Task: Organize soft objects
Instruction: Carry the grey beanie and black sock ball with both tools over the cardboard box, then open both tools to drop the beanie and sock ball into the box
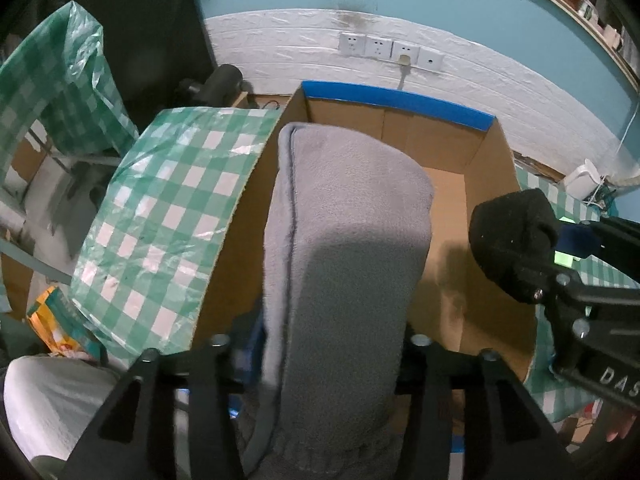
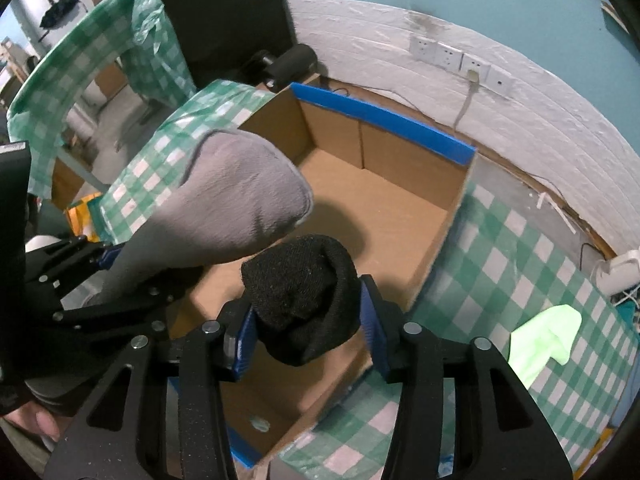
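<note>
1. Overhead, the left gripper point(image 1: 336, 344) is clasping a rolled grey fleece cloth point(image 1: 348, 216), its long axis pointing away over the open brown cardboard box point(image 2: 360, 208).
2. Alongside, the right gripper point(image 2: 308, 332) is loosely flanking a balled black knit sock point(image 2: 304, 300) above that box; whether it is gripping, I cannot tell.

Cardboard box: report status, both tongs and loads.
Left tongs around grey cloth roll, right tongs around black sock bundle, both over cardboard box. Box floor bare, nothing blocking.

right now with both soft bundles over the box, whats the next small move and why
Probably open both sets of jaws fully and let the bundles drop. The grey cloth roll in the left gripper and the black knit bundle in the right gripper both hang over the cardboard box, whose visible floor is bare.
</note>
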